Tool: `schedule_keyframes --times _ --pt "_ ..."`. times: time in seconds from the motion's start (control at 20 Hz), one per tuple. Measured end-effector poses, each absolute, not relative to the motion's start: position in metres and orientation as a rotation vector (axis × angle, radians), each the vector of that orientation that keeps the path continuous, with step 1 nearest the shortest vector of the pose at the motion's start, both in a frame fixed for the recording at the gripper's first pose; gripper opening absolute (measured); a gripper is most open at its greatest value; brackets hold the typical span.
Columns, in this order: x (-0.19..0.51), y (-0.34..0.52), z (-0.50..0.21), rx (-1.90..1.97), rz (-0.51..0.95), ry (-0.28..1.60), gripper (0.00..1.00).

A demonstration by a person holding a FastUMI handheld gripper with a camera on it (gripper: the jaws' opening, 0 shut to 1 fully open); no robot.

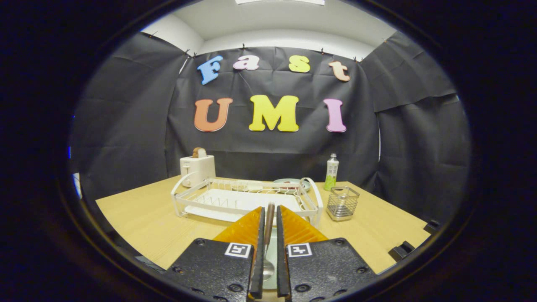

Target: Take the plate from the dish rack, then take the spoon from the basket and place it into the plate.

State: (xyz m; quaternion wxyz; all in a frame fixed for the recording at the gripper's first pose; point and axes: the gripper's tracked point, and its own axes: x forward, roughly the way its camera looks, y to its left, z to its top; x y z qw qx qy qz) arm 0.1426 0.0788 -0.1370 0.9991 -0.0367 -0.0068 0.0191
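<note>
My gripper [269, 212] is shut on a spoon [268, 235] that stands between the fingers. Its brown handle points up past the fingertips and its metal bowl [267, 268] hangs down near the gripper's base. A pale surface [273, 251], possibly the plate, shows in the narrow gap below the spoon; too little is visible to be sure. The white wire dish rack [235, 200] sits on the wooden table just beyond the fingertips. The small wire mesh basket [342, 203] stands to the right of the rack.
A white toaster [197, 168] stands behind the rack's left end. A pale green dish [293, 183] lies behind the rack, with a green-and-white bottle [331, 173] to its right. The wooden table [142, 218] stretches left of the rack.
</note>
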Motion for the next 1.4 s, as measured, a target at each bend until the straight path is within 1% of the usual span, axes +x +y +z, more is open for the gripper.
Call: schedule_keyframes --times 0.25,0.4,0.45,0.55,0.65,0.75,0.8,0.95,1.05,1.15,1.3,1.4 --pt "0.128 0.063 -0.123 -0.062 0.031 -0.029 0.19" --pt "0.116 0.057 -0.112 -0.036 0.045 -0.021 0.39" --pt "0.112 0.054 -0.106 -0.028 0.045 -0.022 0.43" --pt "0.104 0.048 -0.097 -0.021 0.04 -0.013 0.53" --pt "0.094 0.052 -0.086 -0.026 0.068 -0.004 0.73" --pt "0.084 0.044 -0.072 -0.015 0.058 -0.007 0.93" --pt "0.078 0.044 -0.065 -0.004 0.055 -0.017 1.0" --pt "0.058 0.043 -0.048 0.013 0.049 -0.012 1.0" --pt "0.04 0.044 -0.024 -0.002 0.055 -0.036 1.0" --pt "0.025 0.037 -0.008 -0.025 0.026 -0.059 1.0" --pt "0.007 0.032 0.003 -0.033 -0.009 -0.074 1.0" --pt "0.002 0.035 0.006 -0.018 0.001 -0.088 1.0"
